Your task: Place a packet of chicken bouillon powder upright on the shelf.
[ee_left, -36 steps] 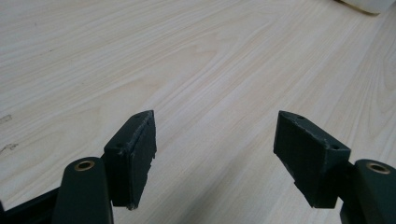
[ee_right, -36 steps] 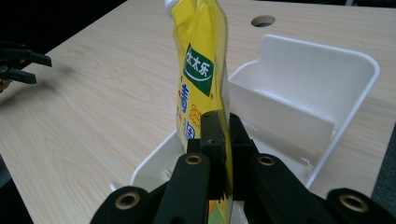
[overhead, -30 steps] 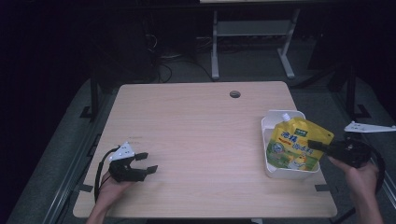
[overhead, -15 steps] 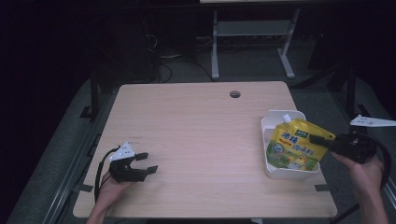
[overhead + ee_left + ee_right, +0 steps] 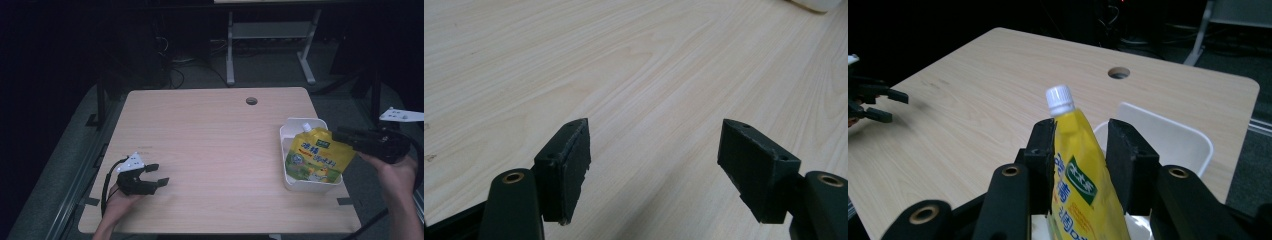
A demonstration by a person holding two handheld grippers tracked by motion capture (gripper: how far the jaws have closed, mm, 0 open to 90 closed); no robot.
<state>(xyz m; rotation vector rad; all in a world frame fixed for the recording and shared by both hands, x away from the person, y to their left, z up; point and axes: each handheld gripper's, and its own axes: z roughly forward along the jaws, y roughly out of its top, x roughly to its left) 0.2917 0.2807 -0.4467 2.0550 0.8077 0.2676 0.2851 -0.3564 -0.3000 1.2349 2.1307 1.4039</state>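
A yellow spouted pouch (image 5: 316,159) with a white cap (image 5: 1060,99) stands upright over the white tray (image 5: 289,131) at the table's right edge. My right gripper (image 5: 345,136) is shut on the pouch (image 5: 1075,175) just below its spout, one jaw on each side. I cannot tell whether the pouch bottom touches the tray (image 5: 1173,132). My left gripper (image 5: 161,174) rests low at the front left of the table, open, with nothing between its fingers (image 5: 566,165). In the right gripper view the left gripper (image 5: 878,102) shows far off at the left.
The wooden table (image 5: 215,140) has a round cable hole (image 5: 251,101) near its far edge. A corner of the white tray (image 5: 816,4) shows at the top right of the left gripper view. Dark floor and a metal stand (image 5: 270,35) lie beyond the table.
My right gripper has risen slightly with the pouch, which now hangs more upright over the tray. The left gripper has not moved.
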